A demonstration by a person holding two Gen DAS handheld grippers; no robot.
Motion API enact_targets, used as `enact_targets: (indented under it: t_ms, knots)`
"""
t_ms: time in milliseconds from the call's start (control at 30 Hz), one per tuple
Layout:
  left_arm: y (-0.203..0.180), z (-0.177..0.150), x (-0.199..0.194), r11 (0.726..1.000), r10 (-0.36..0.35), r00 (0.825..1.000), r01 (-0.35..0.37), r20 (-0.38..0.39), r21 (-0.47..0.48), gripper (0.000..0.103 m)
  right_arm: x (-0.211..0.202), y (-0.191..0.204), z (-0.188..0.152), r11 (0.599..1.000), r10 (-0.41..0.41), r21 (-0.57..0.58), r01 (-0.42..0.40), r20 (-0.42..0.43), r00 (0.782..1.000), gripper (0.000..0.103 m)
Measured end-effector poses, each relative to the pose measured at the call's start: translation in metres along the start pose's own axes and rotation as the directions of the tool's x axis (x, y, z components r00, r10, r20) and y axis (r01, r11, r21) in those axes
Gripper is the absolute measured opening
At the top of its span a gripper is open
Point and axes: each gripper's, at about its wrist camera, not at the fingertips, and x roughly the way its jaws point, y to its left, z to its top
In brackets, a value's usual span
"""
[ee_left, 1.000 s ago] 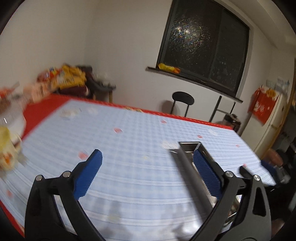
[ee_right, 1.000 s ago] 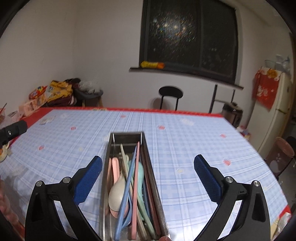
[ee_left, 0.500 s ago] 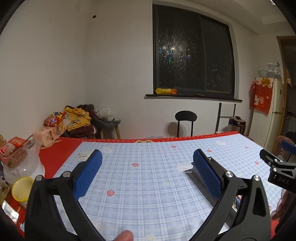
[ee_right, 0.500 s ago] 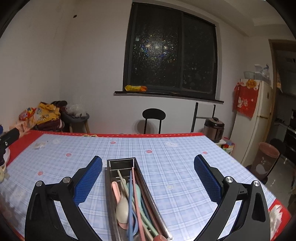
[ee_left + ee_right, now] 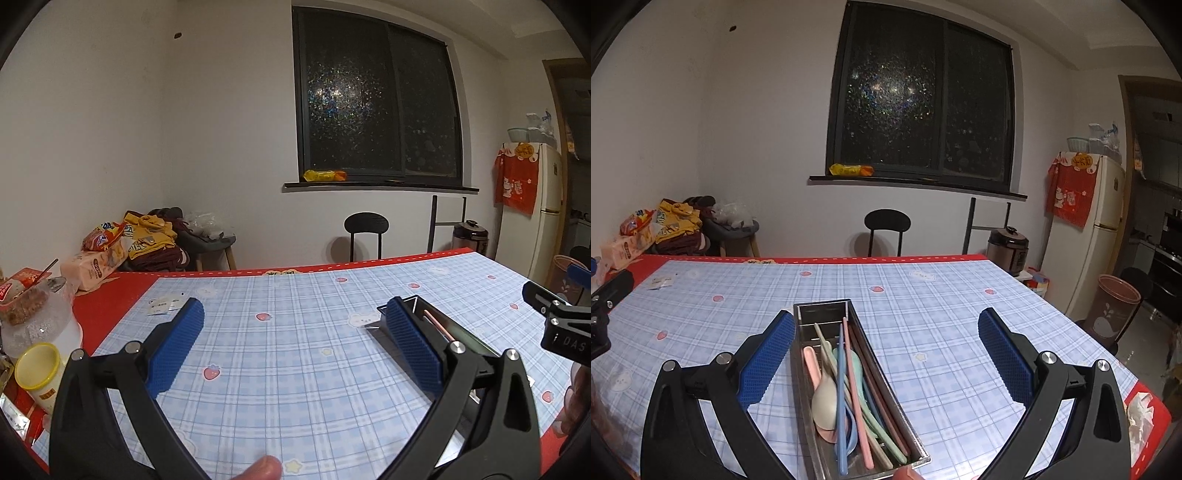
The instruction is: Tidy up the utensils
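Observation:
A long steel utensil tray [image 5: 803, 384] lies on the blue checked tablecloth [image 5: 942, 325], holding pastel spoons [image 5: 824, 400] and chopsticks [image 5: 855, 384] in pink, blue, green and beige. My right gripper [image 5: 886, 354] is open and empty, raised over the tray's near half. My left gripper [image 5: 295, 343] is open and empty above the cloth, left of the tray [image 5: 458, 334], whose far end shows behind its right finger. The right gripper's body shows at the right edge of the left wrist view [image 5: 561, 321].
Jars and a yellow-rimmed cup [image 5: 37, 369] crowd the table's left edge, with snack packs [image 5: 96, 262] behind. A small card [image 5: 661, 282] lies far left on the cloth. A black chair [image 5: 886, 229], rice cooker [image 5: 1006, 247], fridge [image 5: 1086, 229] and brown bin [image 5: 1112, 310] stand beyond the table.
Both grippers tilted up and lifted away from the table, so the room and window came into view. Both stayed open and empty. The tray has not moved.

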Motion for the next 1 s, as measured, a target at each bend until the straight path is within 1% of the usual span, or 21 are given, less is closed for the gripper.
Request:
enact_targets:
  t_ms: [467, 1000]
  knots:
    - [-0.0064, -0.0035, -0.0011, 0.999, -0.053, 0.999, 0.053, -0.005, 0.011, 0.097, -0.0025, 0.0010, -0.0001, 1.000, -0.003, 0.005, 0.003, 0.010, 1.000, 0.097]
    - [-0.0099, -0.0075, 0.0018, 0.996, -0.090, 0.996, 0.090, -0.011, 0.011, 0.097, -0.0007, 0.0011, -0.0019, 1.000, -0.004, 0.002, 0.004, 0.005, 1.000, 0.097]
